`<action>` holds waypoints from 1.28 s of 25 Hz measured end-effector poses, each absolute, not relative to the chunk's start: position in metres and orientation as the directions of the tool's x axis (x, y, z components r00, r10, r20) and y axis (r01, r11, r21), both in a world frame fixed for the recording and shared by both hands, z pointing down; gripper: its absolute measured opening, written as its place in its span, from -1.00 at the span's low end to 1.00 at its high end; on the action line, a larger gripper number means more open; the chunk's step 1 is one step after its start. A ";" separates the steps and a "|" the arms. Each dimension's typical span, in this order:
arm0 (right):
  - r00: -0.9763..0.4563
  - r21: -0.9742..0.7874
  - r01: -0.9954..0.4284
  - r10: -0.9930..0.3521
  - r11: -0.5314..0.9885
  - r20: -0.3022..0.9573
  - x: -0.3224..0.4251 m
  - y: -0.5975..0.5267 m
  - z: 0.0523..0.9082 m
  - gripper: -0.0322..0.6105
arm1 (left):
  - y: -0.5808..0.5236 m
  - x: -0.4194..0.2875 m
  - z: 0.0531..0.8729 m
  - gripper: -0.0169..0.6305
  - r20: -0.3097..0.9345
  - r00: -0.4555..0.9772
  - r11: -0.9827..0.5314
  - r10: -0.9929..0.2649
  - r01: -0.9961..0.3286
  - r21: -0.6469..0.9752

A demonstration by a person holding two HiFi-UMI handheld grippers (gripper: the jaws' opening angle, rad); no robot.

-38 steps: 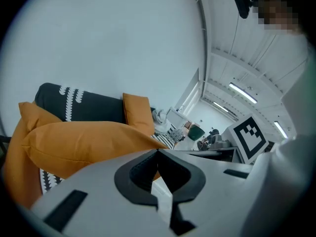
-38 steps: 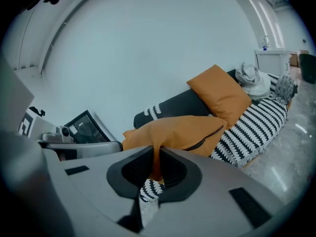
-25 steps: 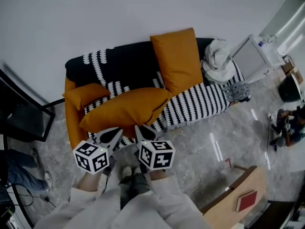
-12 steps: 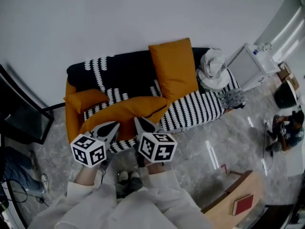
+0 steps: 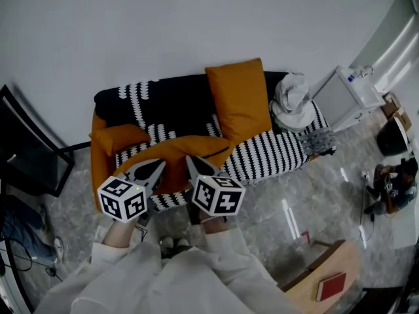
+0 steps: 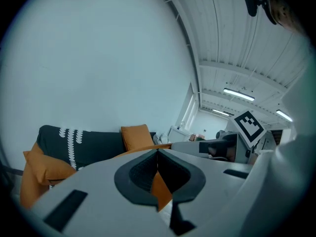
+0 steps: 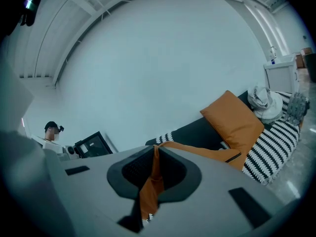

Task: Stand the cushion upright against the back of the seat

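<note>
Now both grippers pinch the near edge of the large orange cushion (image 5: 186, 150). The left gripper (image 5: 148, 173) has its jaws closed on a fold of the orange cover, and the right gripper (image 5: 196, 169) is clamped the same way a little further along that edge. The cushion slopes from the jaws down onto the striped seat (image 5: 268, 150), its far side toward the dark backrest (image 5: 170, 100). It lies between a small orange cushion (image 5: 119, 136) at the armrest end and another orange cushion (image 5: 241, 97) already leaning upright. To do this well, I judge, raise both hands evenly so the far edge pivots on the seat. Then push forward until the face meets the backrest, releasing only once it leans settled. A thin pinch of cover may slip.
</note>
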State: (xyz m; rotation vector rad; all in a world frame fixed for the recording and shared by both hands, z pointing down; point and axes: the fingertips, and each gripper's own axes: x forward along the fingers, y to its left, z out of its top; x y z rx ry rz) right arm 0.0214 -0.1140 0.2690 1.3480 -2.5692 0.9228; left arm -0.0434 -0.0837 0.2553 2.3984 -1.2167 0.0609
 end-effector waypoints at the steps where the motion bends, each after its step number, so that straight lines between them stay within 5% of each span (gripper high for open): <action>1: -0.607 -0.468 -0.773 -0.715 0.428 0.348 0.023 -0.114 0.268 -0.79 | -0.085 -0.042 0.254 -0.92 0.233 0.608 -0.509 -0.759 -0.778 0.368; 32: -0.621 -0.524 -0.728 -0.751 0.443 0.227 0.023 -0.177 0.242 -0.79 | -0.134 -0.046 0.251 -0.92 0.186 0.609 -0.502 -0.771 -0.762 0.409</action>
